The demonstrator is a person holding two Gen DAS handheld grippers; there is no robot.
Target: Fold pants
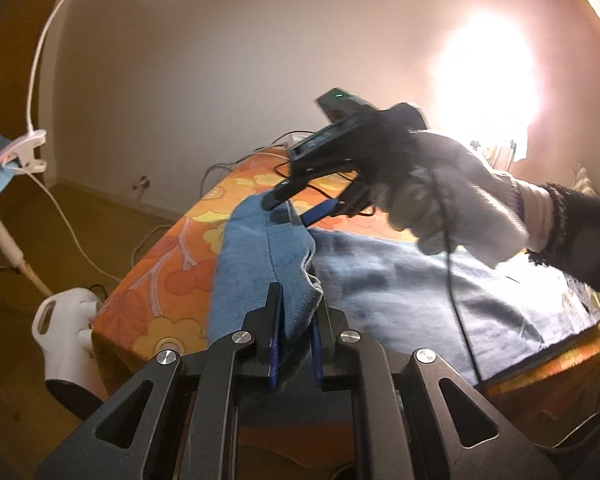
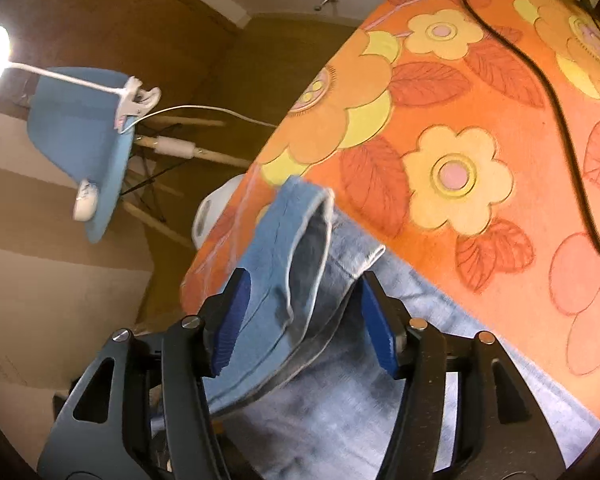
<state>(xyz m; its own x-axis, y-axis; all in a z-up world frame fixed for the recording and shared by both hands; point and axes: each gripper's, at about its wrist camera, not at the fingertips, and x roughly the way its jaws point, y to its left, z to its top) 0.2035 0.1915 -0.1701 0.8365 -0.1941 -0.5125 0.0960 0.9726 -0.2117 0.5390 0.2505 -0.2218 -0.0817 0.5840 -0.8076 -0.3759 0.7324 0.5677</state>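
Observation:
Blue denim pants (image 1: 440, 292) lie on a table with an orange flowered cloth (image 1: 156, 280). My left gripper (image 1: 296, 320) is shut on a raised fold of the pants near the hem (image 1: 260, 256). My right gripper (image 1: 300, 208), held by a gloved hand, hovers open over the far end of that fold. In the right wrist view the right gripper (image 2: 304, 304) is open, its blue pads (image 2: 230, 320) on either side of the lifted pant-leg hem (image 2: 288, 240), not closed on it. The pants (image 2: 360, 400) spread below it over the cloth (image 2: 440, 120).
A black cable (image 2: 556, 100) runs over the cloth at the far side. A blue chair (image 2: 80, 136) with a clip-on lamp (image 2: 136, 100) stands left of the table. A white object (image 1: 64, 320) sits by the table's left corner. A bright lamp (image 1: 488, 76) glares at the back.

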